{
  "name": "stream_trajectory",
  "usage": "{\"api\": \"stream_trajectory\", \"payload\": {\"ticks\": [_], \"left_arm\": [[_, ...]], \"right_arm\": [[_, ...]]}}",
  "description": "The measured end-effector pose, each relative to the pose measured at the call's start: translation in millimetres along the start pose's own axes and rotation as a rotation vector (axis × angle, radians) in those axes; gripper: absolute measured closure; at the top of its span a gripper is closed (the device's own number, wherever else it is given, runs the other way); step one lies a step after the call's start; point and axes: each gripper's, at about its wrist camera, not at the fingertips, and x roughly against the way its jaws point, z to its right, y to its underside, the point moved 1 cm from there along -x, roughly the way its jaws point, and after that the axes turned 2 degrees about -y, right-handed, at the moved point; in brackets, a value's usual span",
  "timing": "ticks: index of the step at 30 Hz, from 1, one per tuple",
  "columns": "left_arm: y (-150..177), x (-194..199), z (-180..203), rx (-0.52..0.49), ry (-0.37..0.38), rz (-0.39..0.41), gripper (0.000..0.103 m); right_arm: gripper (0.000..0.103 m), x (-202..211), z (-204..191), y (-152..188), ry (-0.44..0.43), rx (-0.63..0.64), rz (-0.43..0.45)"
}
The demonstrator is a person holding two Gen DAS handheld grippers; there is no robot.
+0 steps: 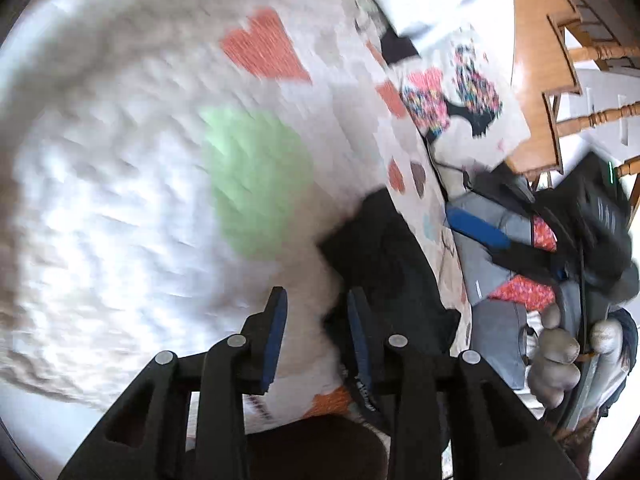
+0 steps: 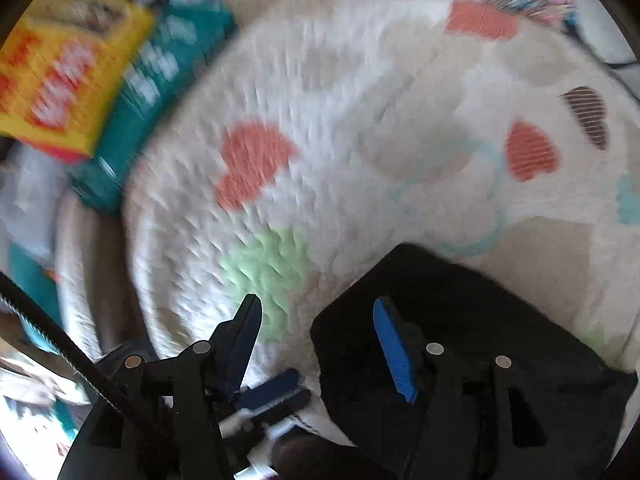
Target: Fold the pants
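Item: black pants [image 2: 460,340], lying as a compact dark bundle on the heart-print quilt [image 2: 360,120], just beside its pale green patch [image 2: 268,272]. From the squared edges I judge them already folded at least once; how many layers, I cannot tell.

Item: right gripper [image 2: 320,336]. I hold it low over the pants' near edge with the fingers spread wide, one above the green patch, the blue-padded one above the black cloth. Nothing is pinched. I read this as either a release or an approach for another fold.

Item: left gripper [image 1: 316,332]. Fingers parted, gripping nothing; its right finger overlaps the pants [image 1: 384,264] in the left wrist view, but whether it touches them I cannot say.

Item: gloved hand [image 1: 560,360], to the right of the pants in the left wrist view, holding the other tool.

Item: yellow box [image 2: 68,68] and teal package [image 2: 160,92], well apart from the pants, beyond the quilt's edge.

Obscured: both views are smeared by motion; box lettering is unreadable. The pants' near side is cut off behind the gripper bodies. Waistband and legs cannot be distinguished.
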Motion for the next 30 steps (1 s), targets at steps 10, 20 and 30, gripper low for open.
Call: {"api": "stream_trajectory", "payload": {"ticks": [10,20,30], "left_arm": [[6,31,42,-0.163,-0.030,0.053,0.063],[41,2,90,-0.293,-0.063,-0.039,0.061],[41,-12,107,-0.323,-0.096,-0.051,0.060]], "right_arm": [[0.040,158,188,77,0.272,-0.273,0.248],[0.070,102,230,92,0.324,-0.220,0.145],[0.060,96,249,87,0.336,-0.212,0.197]]}}
